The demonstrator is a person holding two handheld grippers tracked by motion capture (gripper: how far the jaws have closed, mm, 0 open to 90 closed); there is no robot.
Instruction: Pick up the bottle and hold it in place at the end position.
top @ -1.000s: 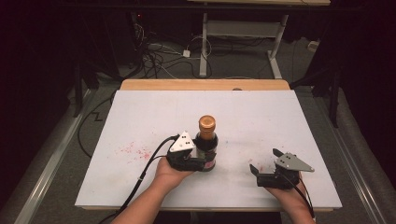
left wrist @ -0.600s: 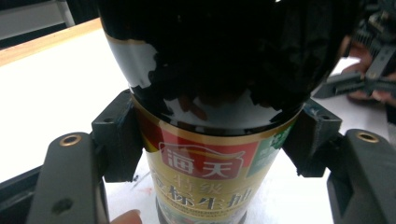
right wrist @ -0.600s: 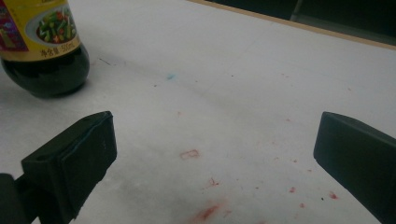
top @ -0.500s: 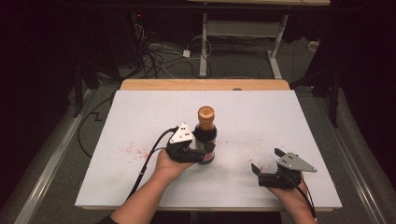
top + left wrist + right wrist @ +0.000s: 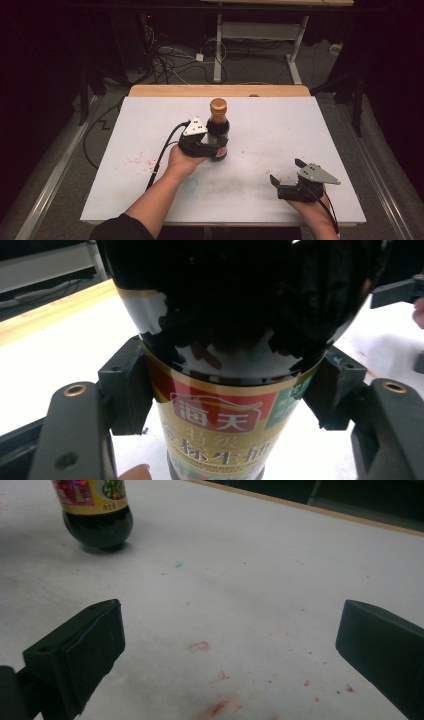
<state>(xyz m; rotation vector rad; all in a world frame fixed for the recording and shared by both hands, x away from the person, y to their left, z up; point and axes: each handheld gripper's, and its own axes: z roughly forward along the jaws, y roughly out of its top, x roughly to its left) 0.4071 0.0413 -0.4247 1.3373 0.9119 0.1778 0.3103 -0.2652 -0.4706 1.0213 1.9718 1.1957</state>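
A dark soy-sauce bottle [image 5: 218,125] with a bronze cap and a red-and-gold label stands upright near the middle of the white table [image 5: 280,125]. My left gripper [image 5: 216,146] is shut on its lower body from the left side. In the left gripper view both black pads press the label of the bottle [image 5: 225,340], with the left gripper [image 5: 225,390] around it. My right gripper [image 5: 286,171] rests near the front right corner, open with nothing in it. The right gripper view shows the right gripper [image 5: 232,630] with its jaws wide apart, and the bottle [image 5: 95,510] base far off at top left.
Red and pink stains [image 5: 137,160] mark the table's left front, and more lie in front of the right gripper [image 5: 215,707]. A wooden strip [image 5: 220,90] edges the far side. Cables [image 5: 165,55] and desk legs [image 5: 295,55] lie on the floor beyond.
The left hand has carried the bottle away from the front edge toward the middle of the table. The right gripper has stayed where it was.
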